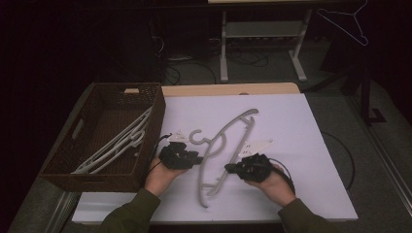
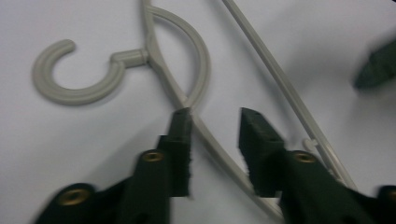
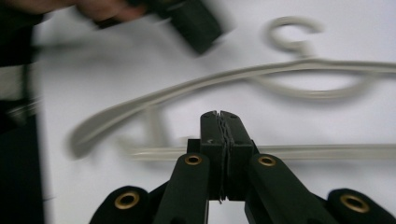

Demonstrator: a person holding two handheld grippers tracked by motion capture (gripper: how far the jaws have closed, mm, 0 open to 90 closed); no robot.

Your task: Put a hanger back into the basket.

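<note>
A grey plastic hanger (image 1: 228, 136) lies flat on the white table top (image 1: 301, 160), its hook (image 1: 196, 138) pointing left. My left gripper (image 1: 200, 159) is at the hanger's left side. In the left gripper view it (image 2: 217, 119) is open, its jaws on either side of the hanger's upper arm (image 2: 219, 151), just below the hook (image 2: 70, 88). My right gripper (image 1: 227, 168) is at the hanger's right side. In the right gripper view it (image 3: 219, 114) is shut with nothing seen between the jaws, over the hanger's straight bar (image 3: 327, 151).
A brown woven basket (image 1: 87, 174) stands at the table's left edge with more grey hangers (image 1: 119, 143) inside. Another hanger (image 1: 347, 22) hangs at the far right in the dark background. A desk frame and cables lie beyond the table.
</note>
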